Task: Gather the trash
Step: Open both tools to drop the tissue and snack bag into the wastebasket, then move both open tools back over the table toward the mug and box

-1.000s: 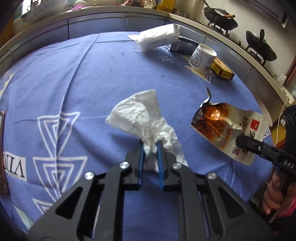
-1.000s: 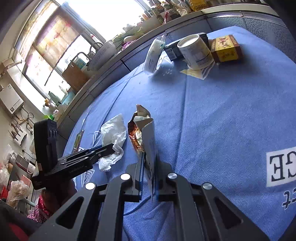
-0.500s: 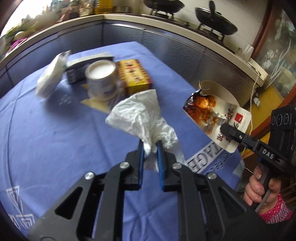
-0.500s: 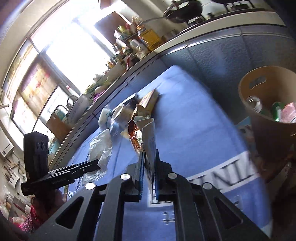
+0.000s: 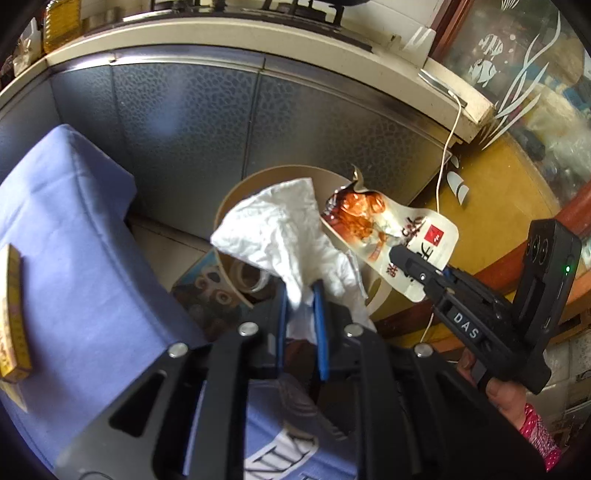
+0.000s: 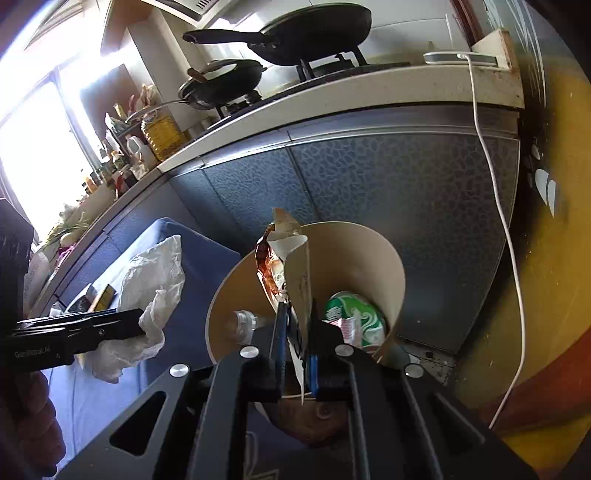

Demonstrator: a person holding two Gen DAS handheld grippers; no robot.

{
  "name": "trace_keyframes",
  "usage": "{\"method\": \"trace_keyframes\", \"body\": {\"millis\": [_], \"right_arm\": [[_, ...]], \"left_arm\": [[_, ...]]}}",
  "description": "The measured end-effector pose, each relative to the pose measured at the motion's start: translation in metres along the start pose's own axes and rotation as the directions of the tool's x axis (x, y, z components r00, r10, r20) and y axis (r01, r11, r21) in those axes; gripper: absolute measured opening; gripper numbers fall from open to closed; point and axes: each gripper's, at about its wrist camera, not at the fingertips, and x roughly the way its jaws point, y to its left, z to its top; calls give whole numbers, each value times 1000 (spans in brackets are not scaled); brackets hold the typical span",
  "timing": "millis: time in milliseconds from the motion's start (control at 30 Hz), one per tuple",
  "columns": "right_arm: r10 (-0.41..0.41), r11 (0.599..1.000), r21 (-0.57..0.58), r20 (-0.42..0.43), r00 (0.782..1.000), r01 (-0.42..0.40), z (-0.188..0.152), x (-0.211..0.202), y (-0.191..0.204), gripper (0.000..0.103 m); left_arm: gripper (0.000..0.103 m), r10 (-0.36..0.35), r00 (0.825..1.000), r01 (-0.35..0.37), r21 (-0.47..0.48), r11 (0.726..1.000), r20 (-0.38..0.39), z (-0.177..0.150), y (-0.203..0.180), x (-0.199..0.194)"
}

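My left gripper (image 5: 300, 291) is shut on a crumpled white tissue (image 5: 280, 229), held above the beige round trash bin (image 5: 236, 192) on the floor past the table's edge. My right gripper (image 6: 297, 314) is shut on an empty snack wrapper (image 6: 291, 266) with an orange food picture, and hangs over the same bin (image 6: 369, 254). The left wrist view shows the wrapper (image 5: 376, 221) to the right of the tissue, pinched by the right gripper (image 5: 397, 254). The right wrist view shows the tissue (image 6: 151, 284) at left, over the table. Inside the bin lie a green packet (image 6: 354, 317) and a clear bottle (image 6: 243, 321).
The table with its blue cloth (image 5: 74, 240) ends just left of the bin. A yellow box (image 5: 13, 314) lies on it. Grey cabinet fronts (image 5: 221, 122) stand behind the bin, and a white cable (image 6: 495, 177) hangs from the counter. Pans (image 6: 295, 26) sit on the stove.
Both grippers have swung from over the table to its right end with their loads still held. The bin has come into view under them.
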Motion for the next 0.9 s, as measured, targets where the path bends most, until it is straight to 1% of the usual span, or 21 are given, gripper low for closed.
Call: {"method": "trace_keyframes", "body": {"millis": [67, 133, 167, 200, 233, 300, 333, 367, 533, 667, 767, 900], "right_arm": [[-20, 1000, 12, -12, 1000, 20, 4, 14, -11, 10], [-10, 1000, 25, -30, 999, 11, 7, 24, -18, 10], [-5, 1000, 28, -34, 999, 6, 7, 29, -18, 11], [-8, 1000, 23, -34, 999, 9, 7, 32, -19, 11], [-6, 1000, 16, -30, 1000, 7, 6, 34, -19, 15], [-12, 1000, 17, -18, 1000, 12, 6, 34, -19, 41], [-15, 1000, 23, 5, 1000, 15, 5, 32, -20, 64], [-19, 1000, 25, 35, 999, 18, 4, 27, -17, 70], [-8, 1000, 30, 109, 994, 5, 1, 6, -11, 70], [23, 998, 47, 123, 992, -29, -3, -7, 1, 70], [63, 997, 46, 127, 990, -69, -6, -17, 18, 70], [131, 991, 15, 113, 985, -134, -11, -30, 46, 70]], "left_arm": [[13, 3, 999, -2, 13, 1000, -34, 7, -8, 23], [14, 25, 998, -23, 22, 999, -65, 12, -14, 45], [18, 39, 996, -37, 22, 999, -81, 14, -15, 55], [29, 52, 993, -50, 21, 999, -102, 15, -16, 63], [44, 69, 990, -67, 17, 998, -120, 16, -16, 71], [53, 99, 987, -98, 13, 995, -126, 14, -14, 76], [53, 104, 987, -102, 15, 995, -125, 14, -15, 77], [53, 103, 987, -102, 18, 995, -125, 13, -14, 77], [53, 107, 992, -107, 10, 994, -71, 7, -10, 50], [53, 105, 994, -105, -8, 994, -17, -7, 0, 20], [53, 116, 993, -116, -27, 993, 20, -29, 14, -4], [53, 160, 985, -156, -66, 986, 70, -70, 40, -46]]}}
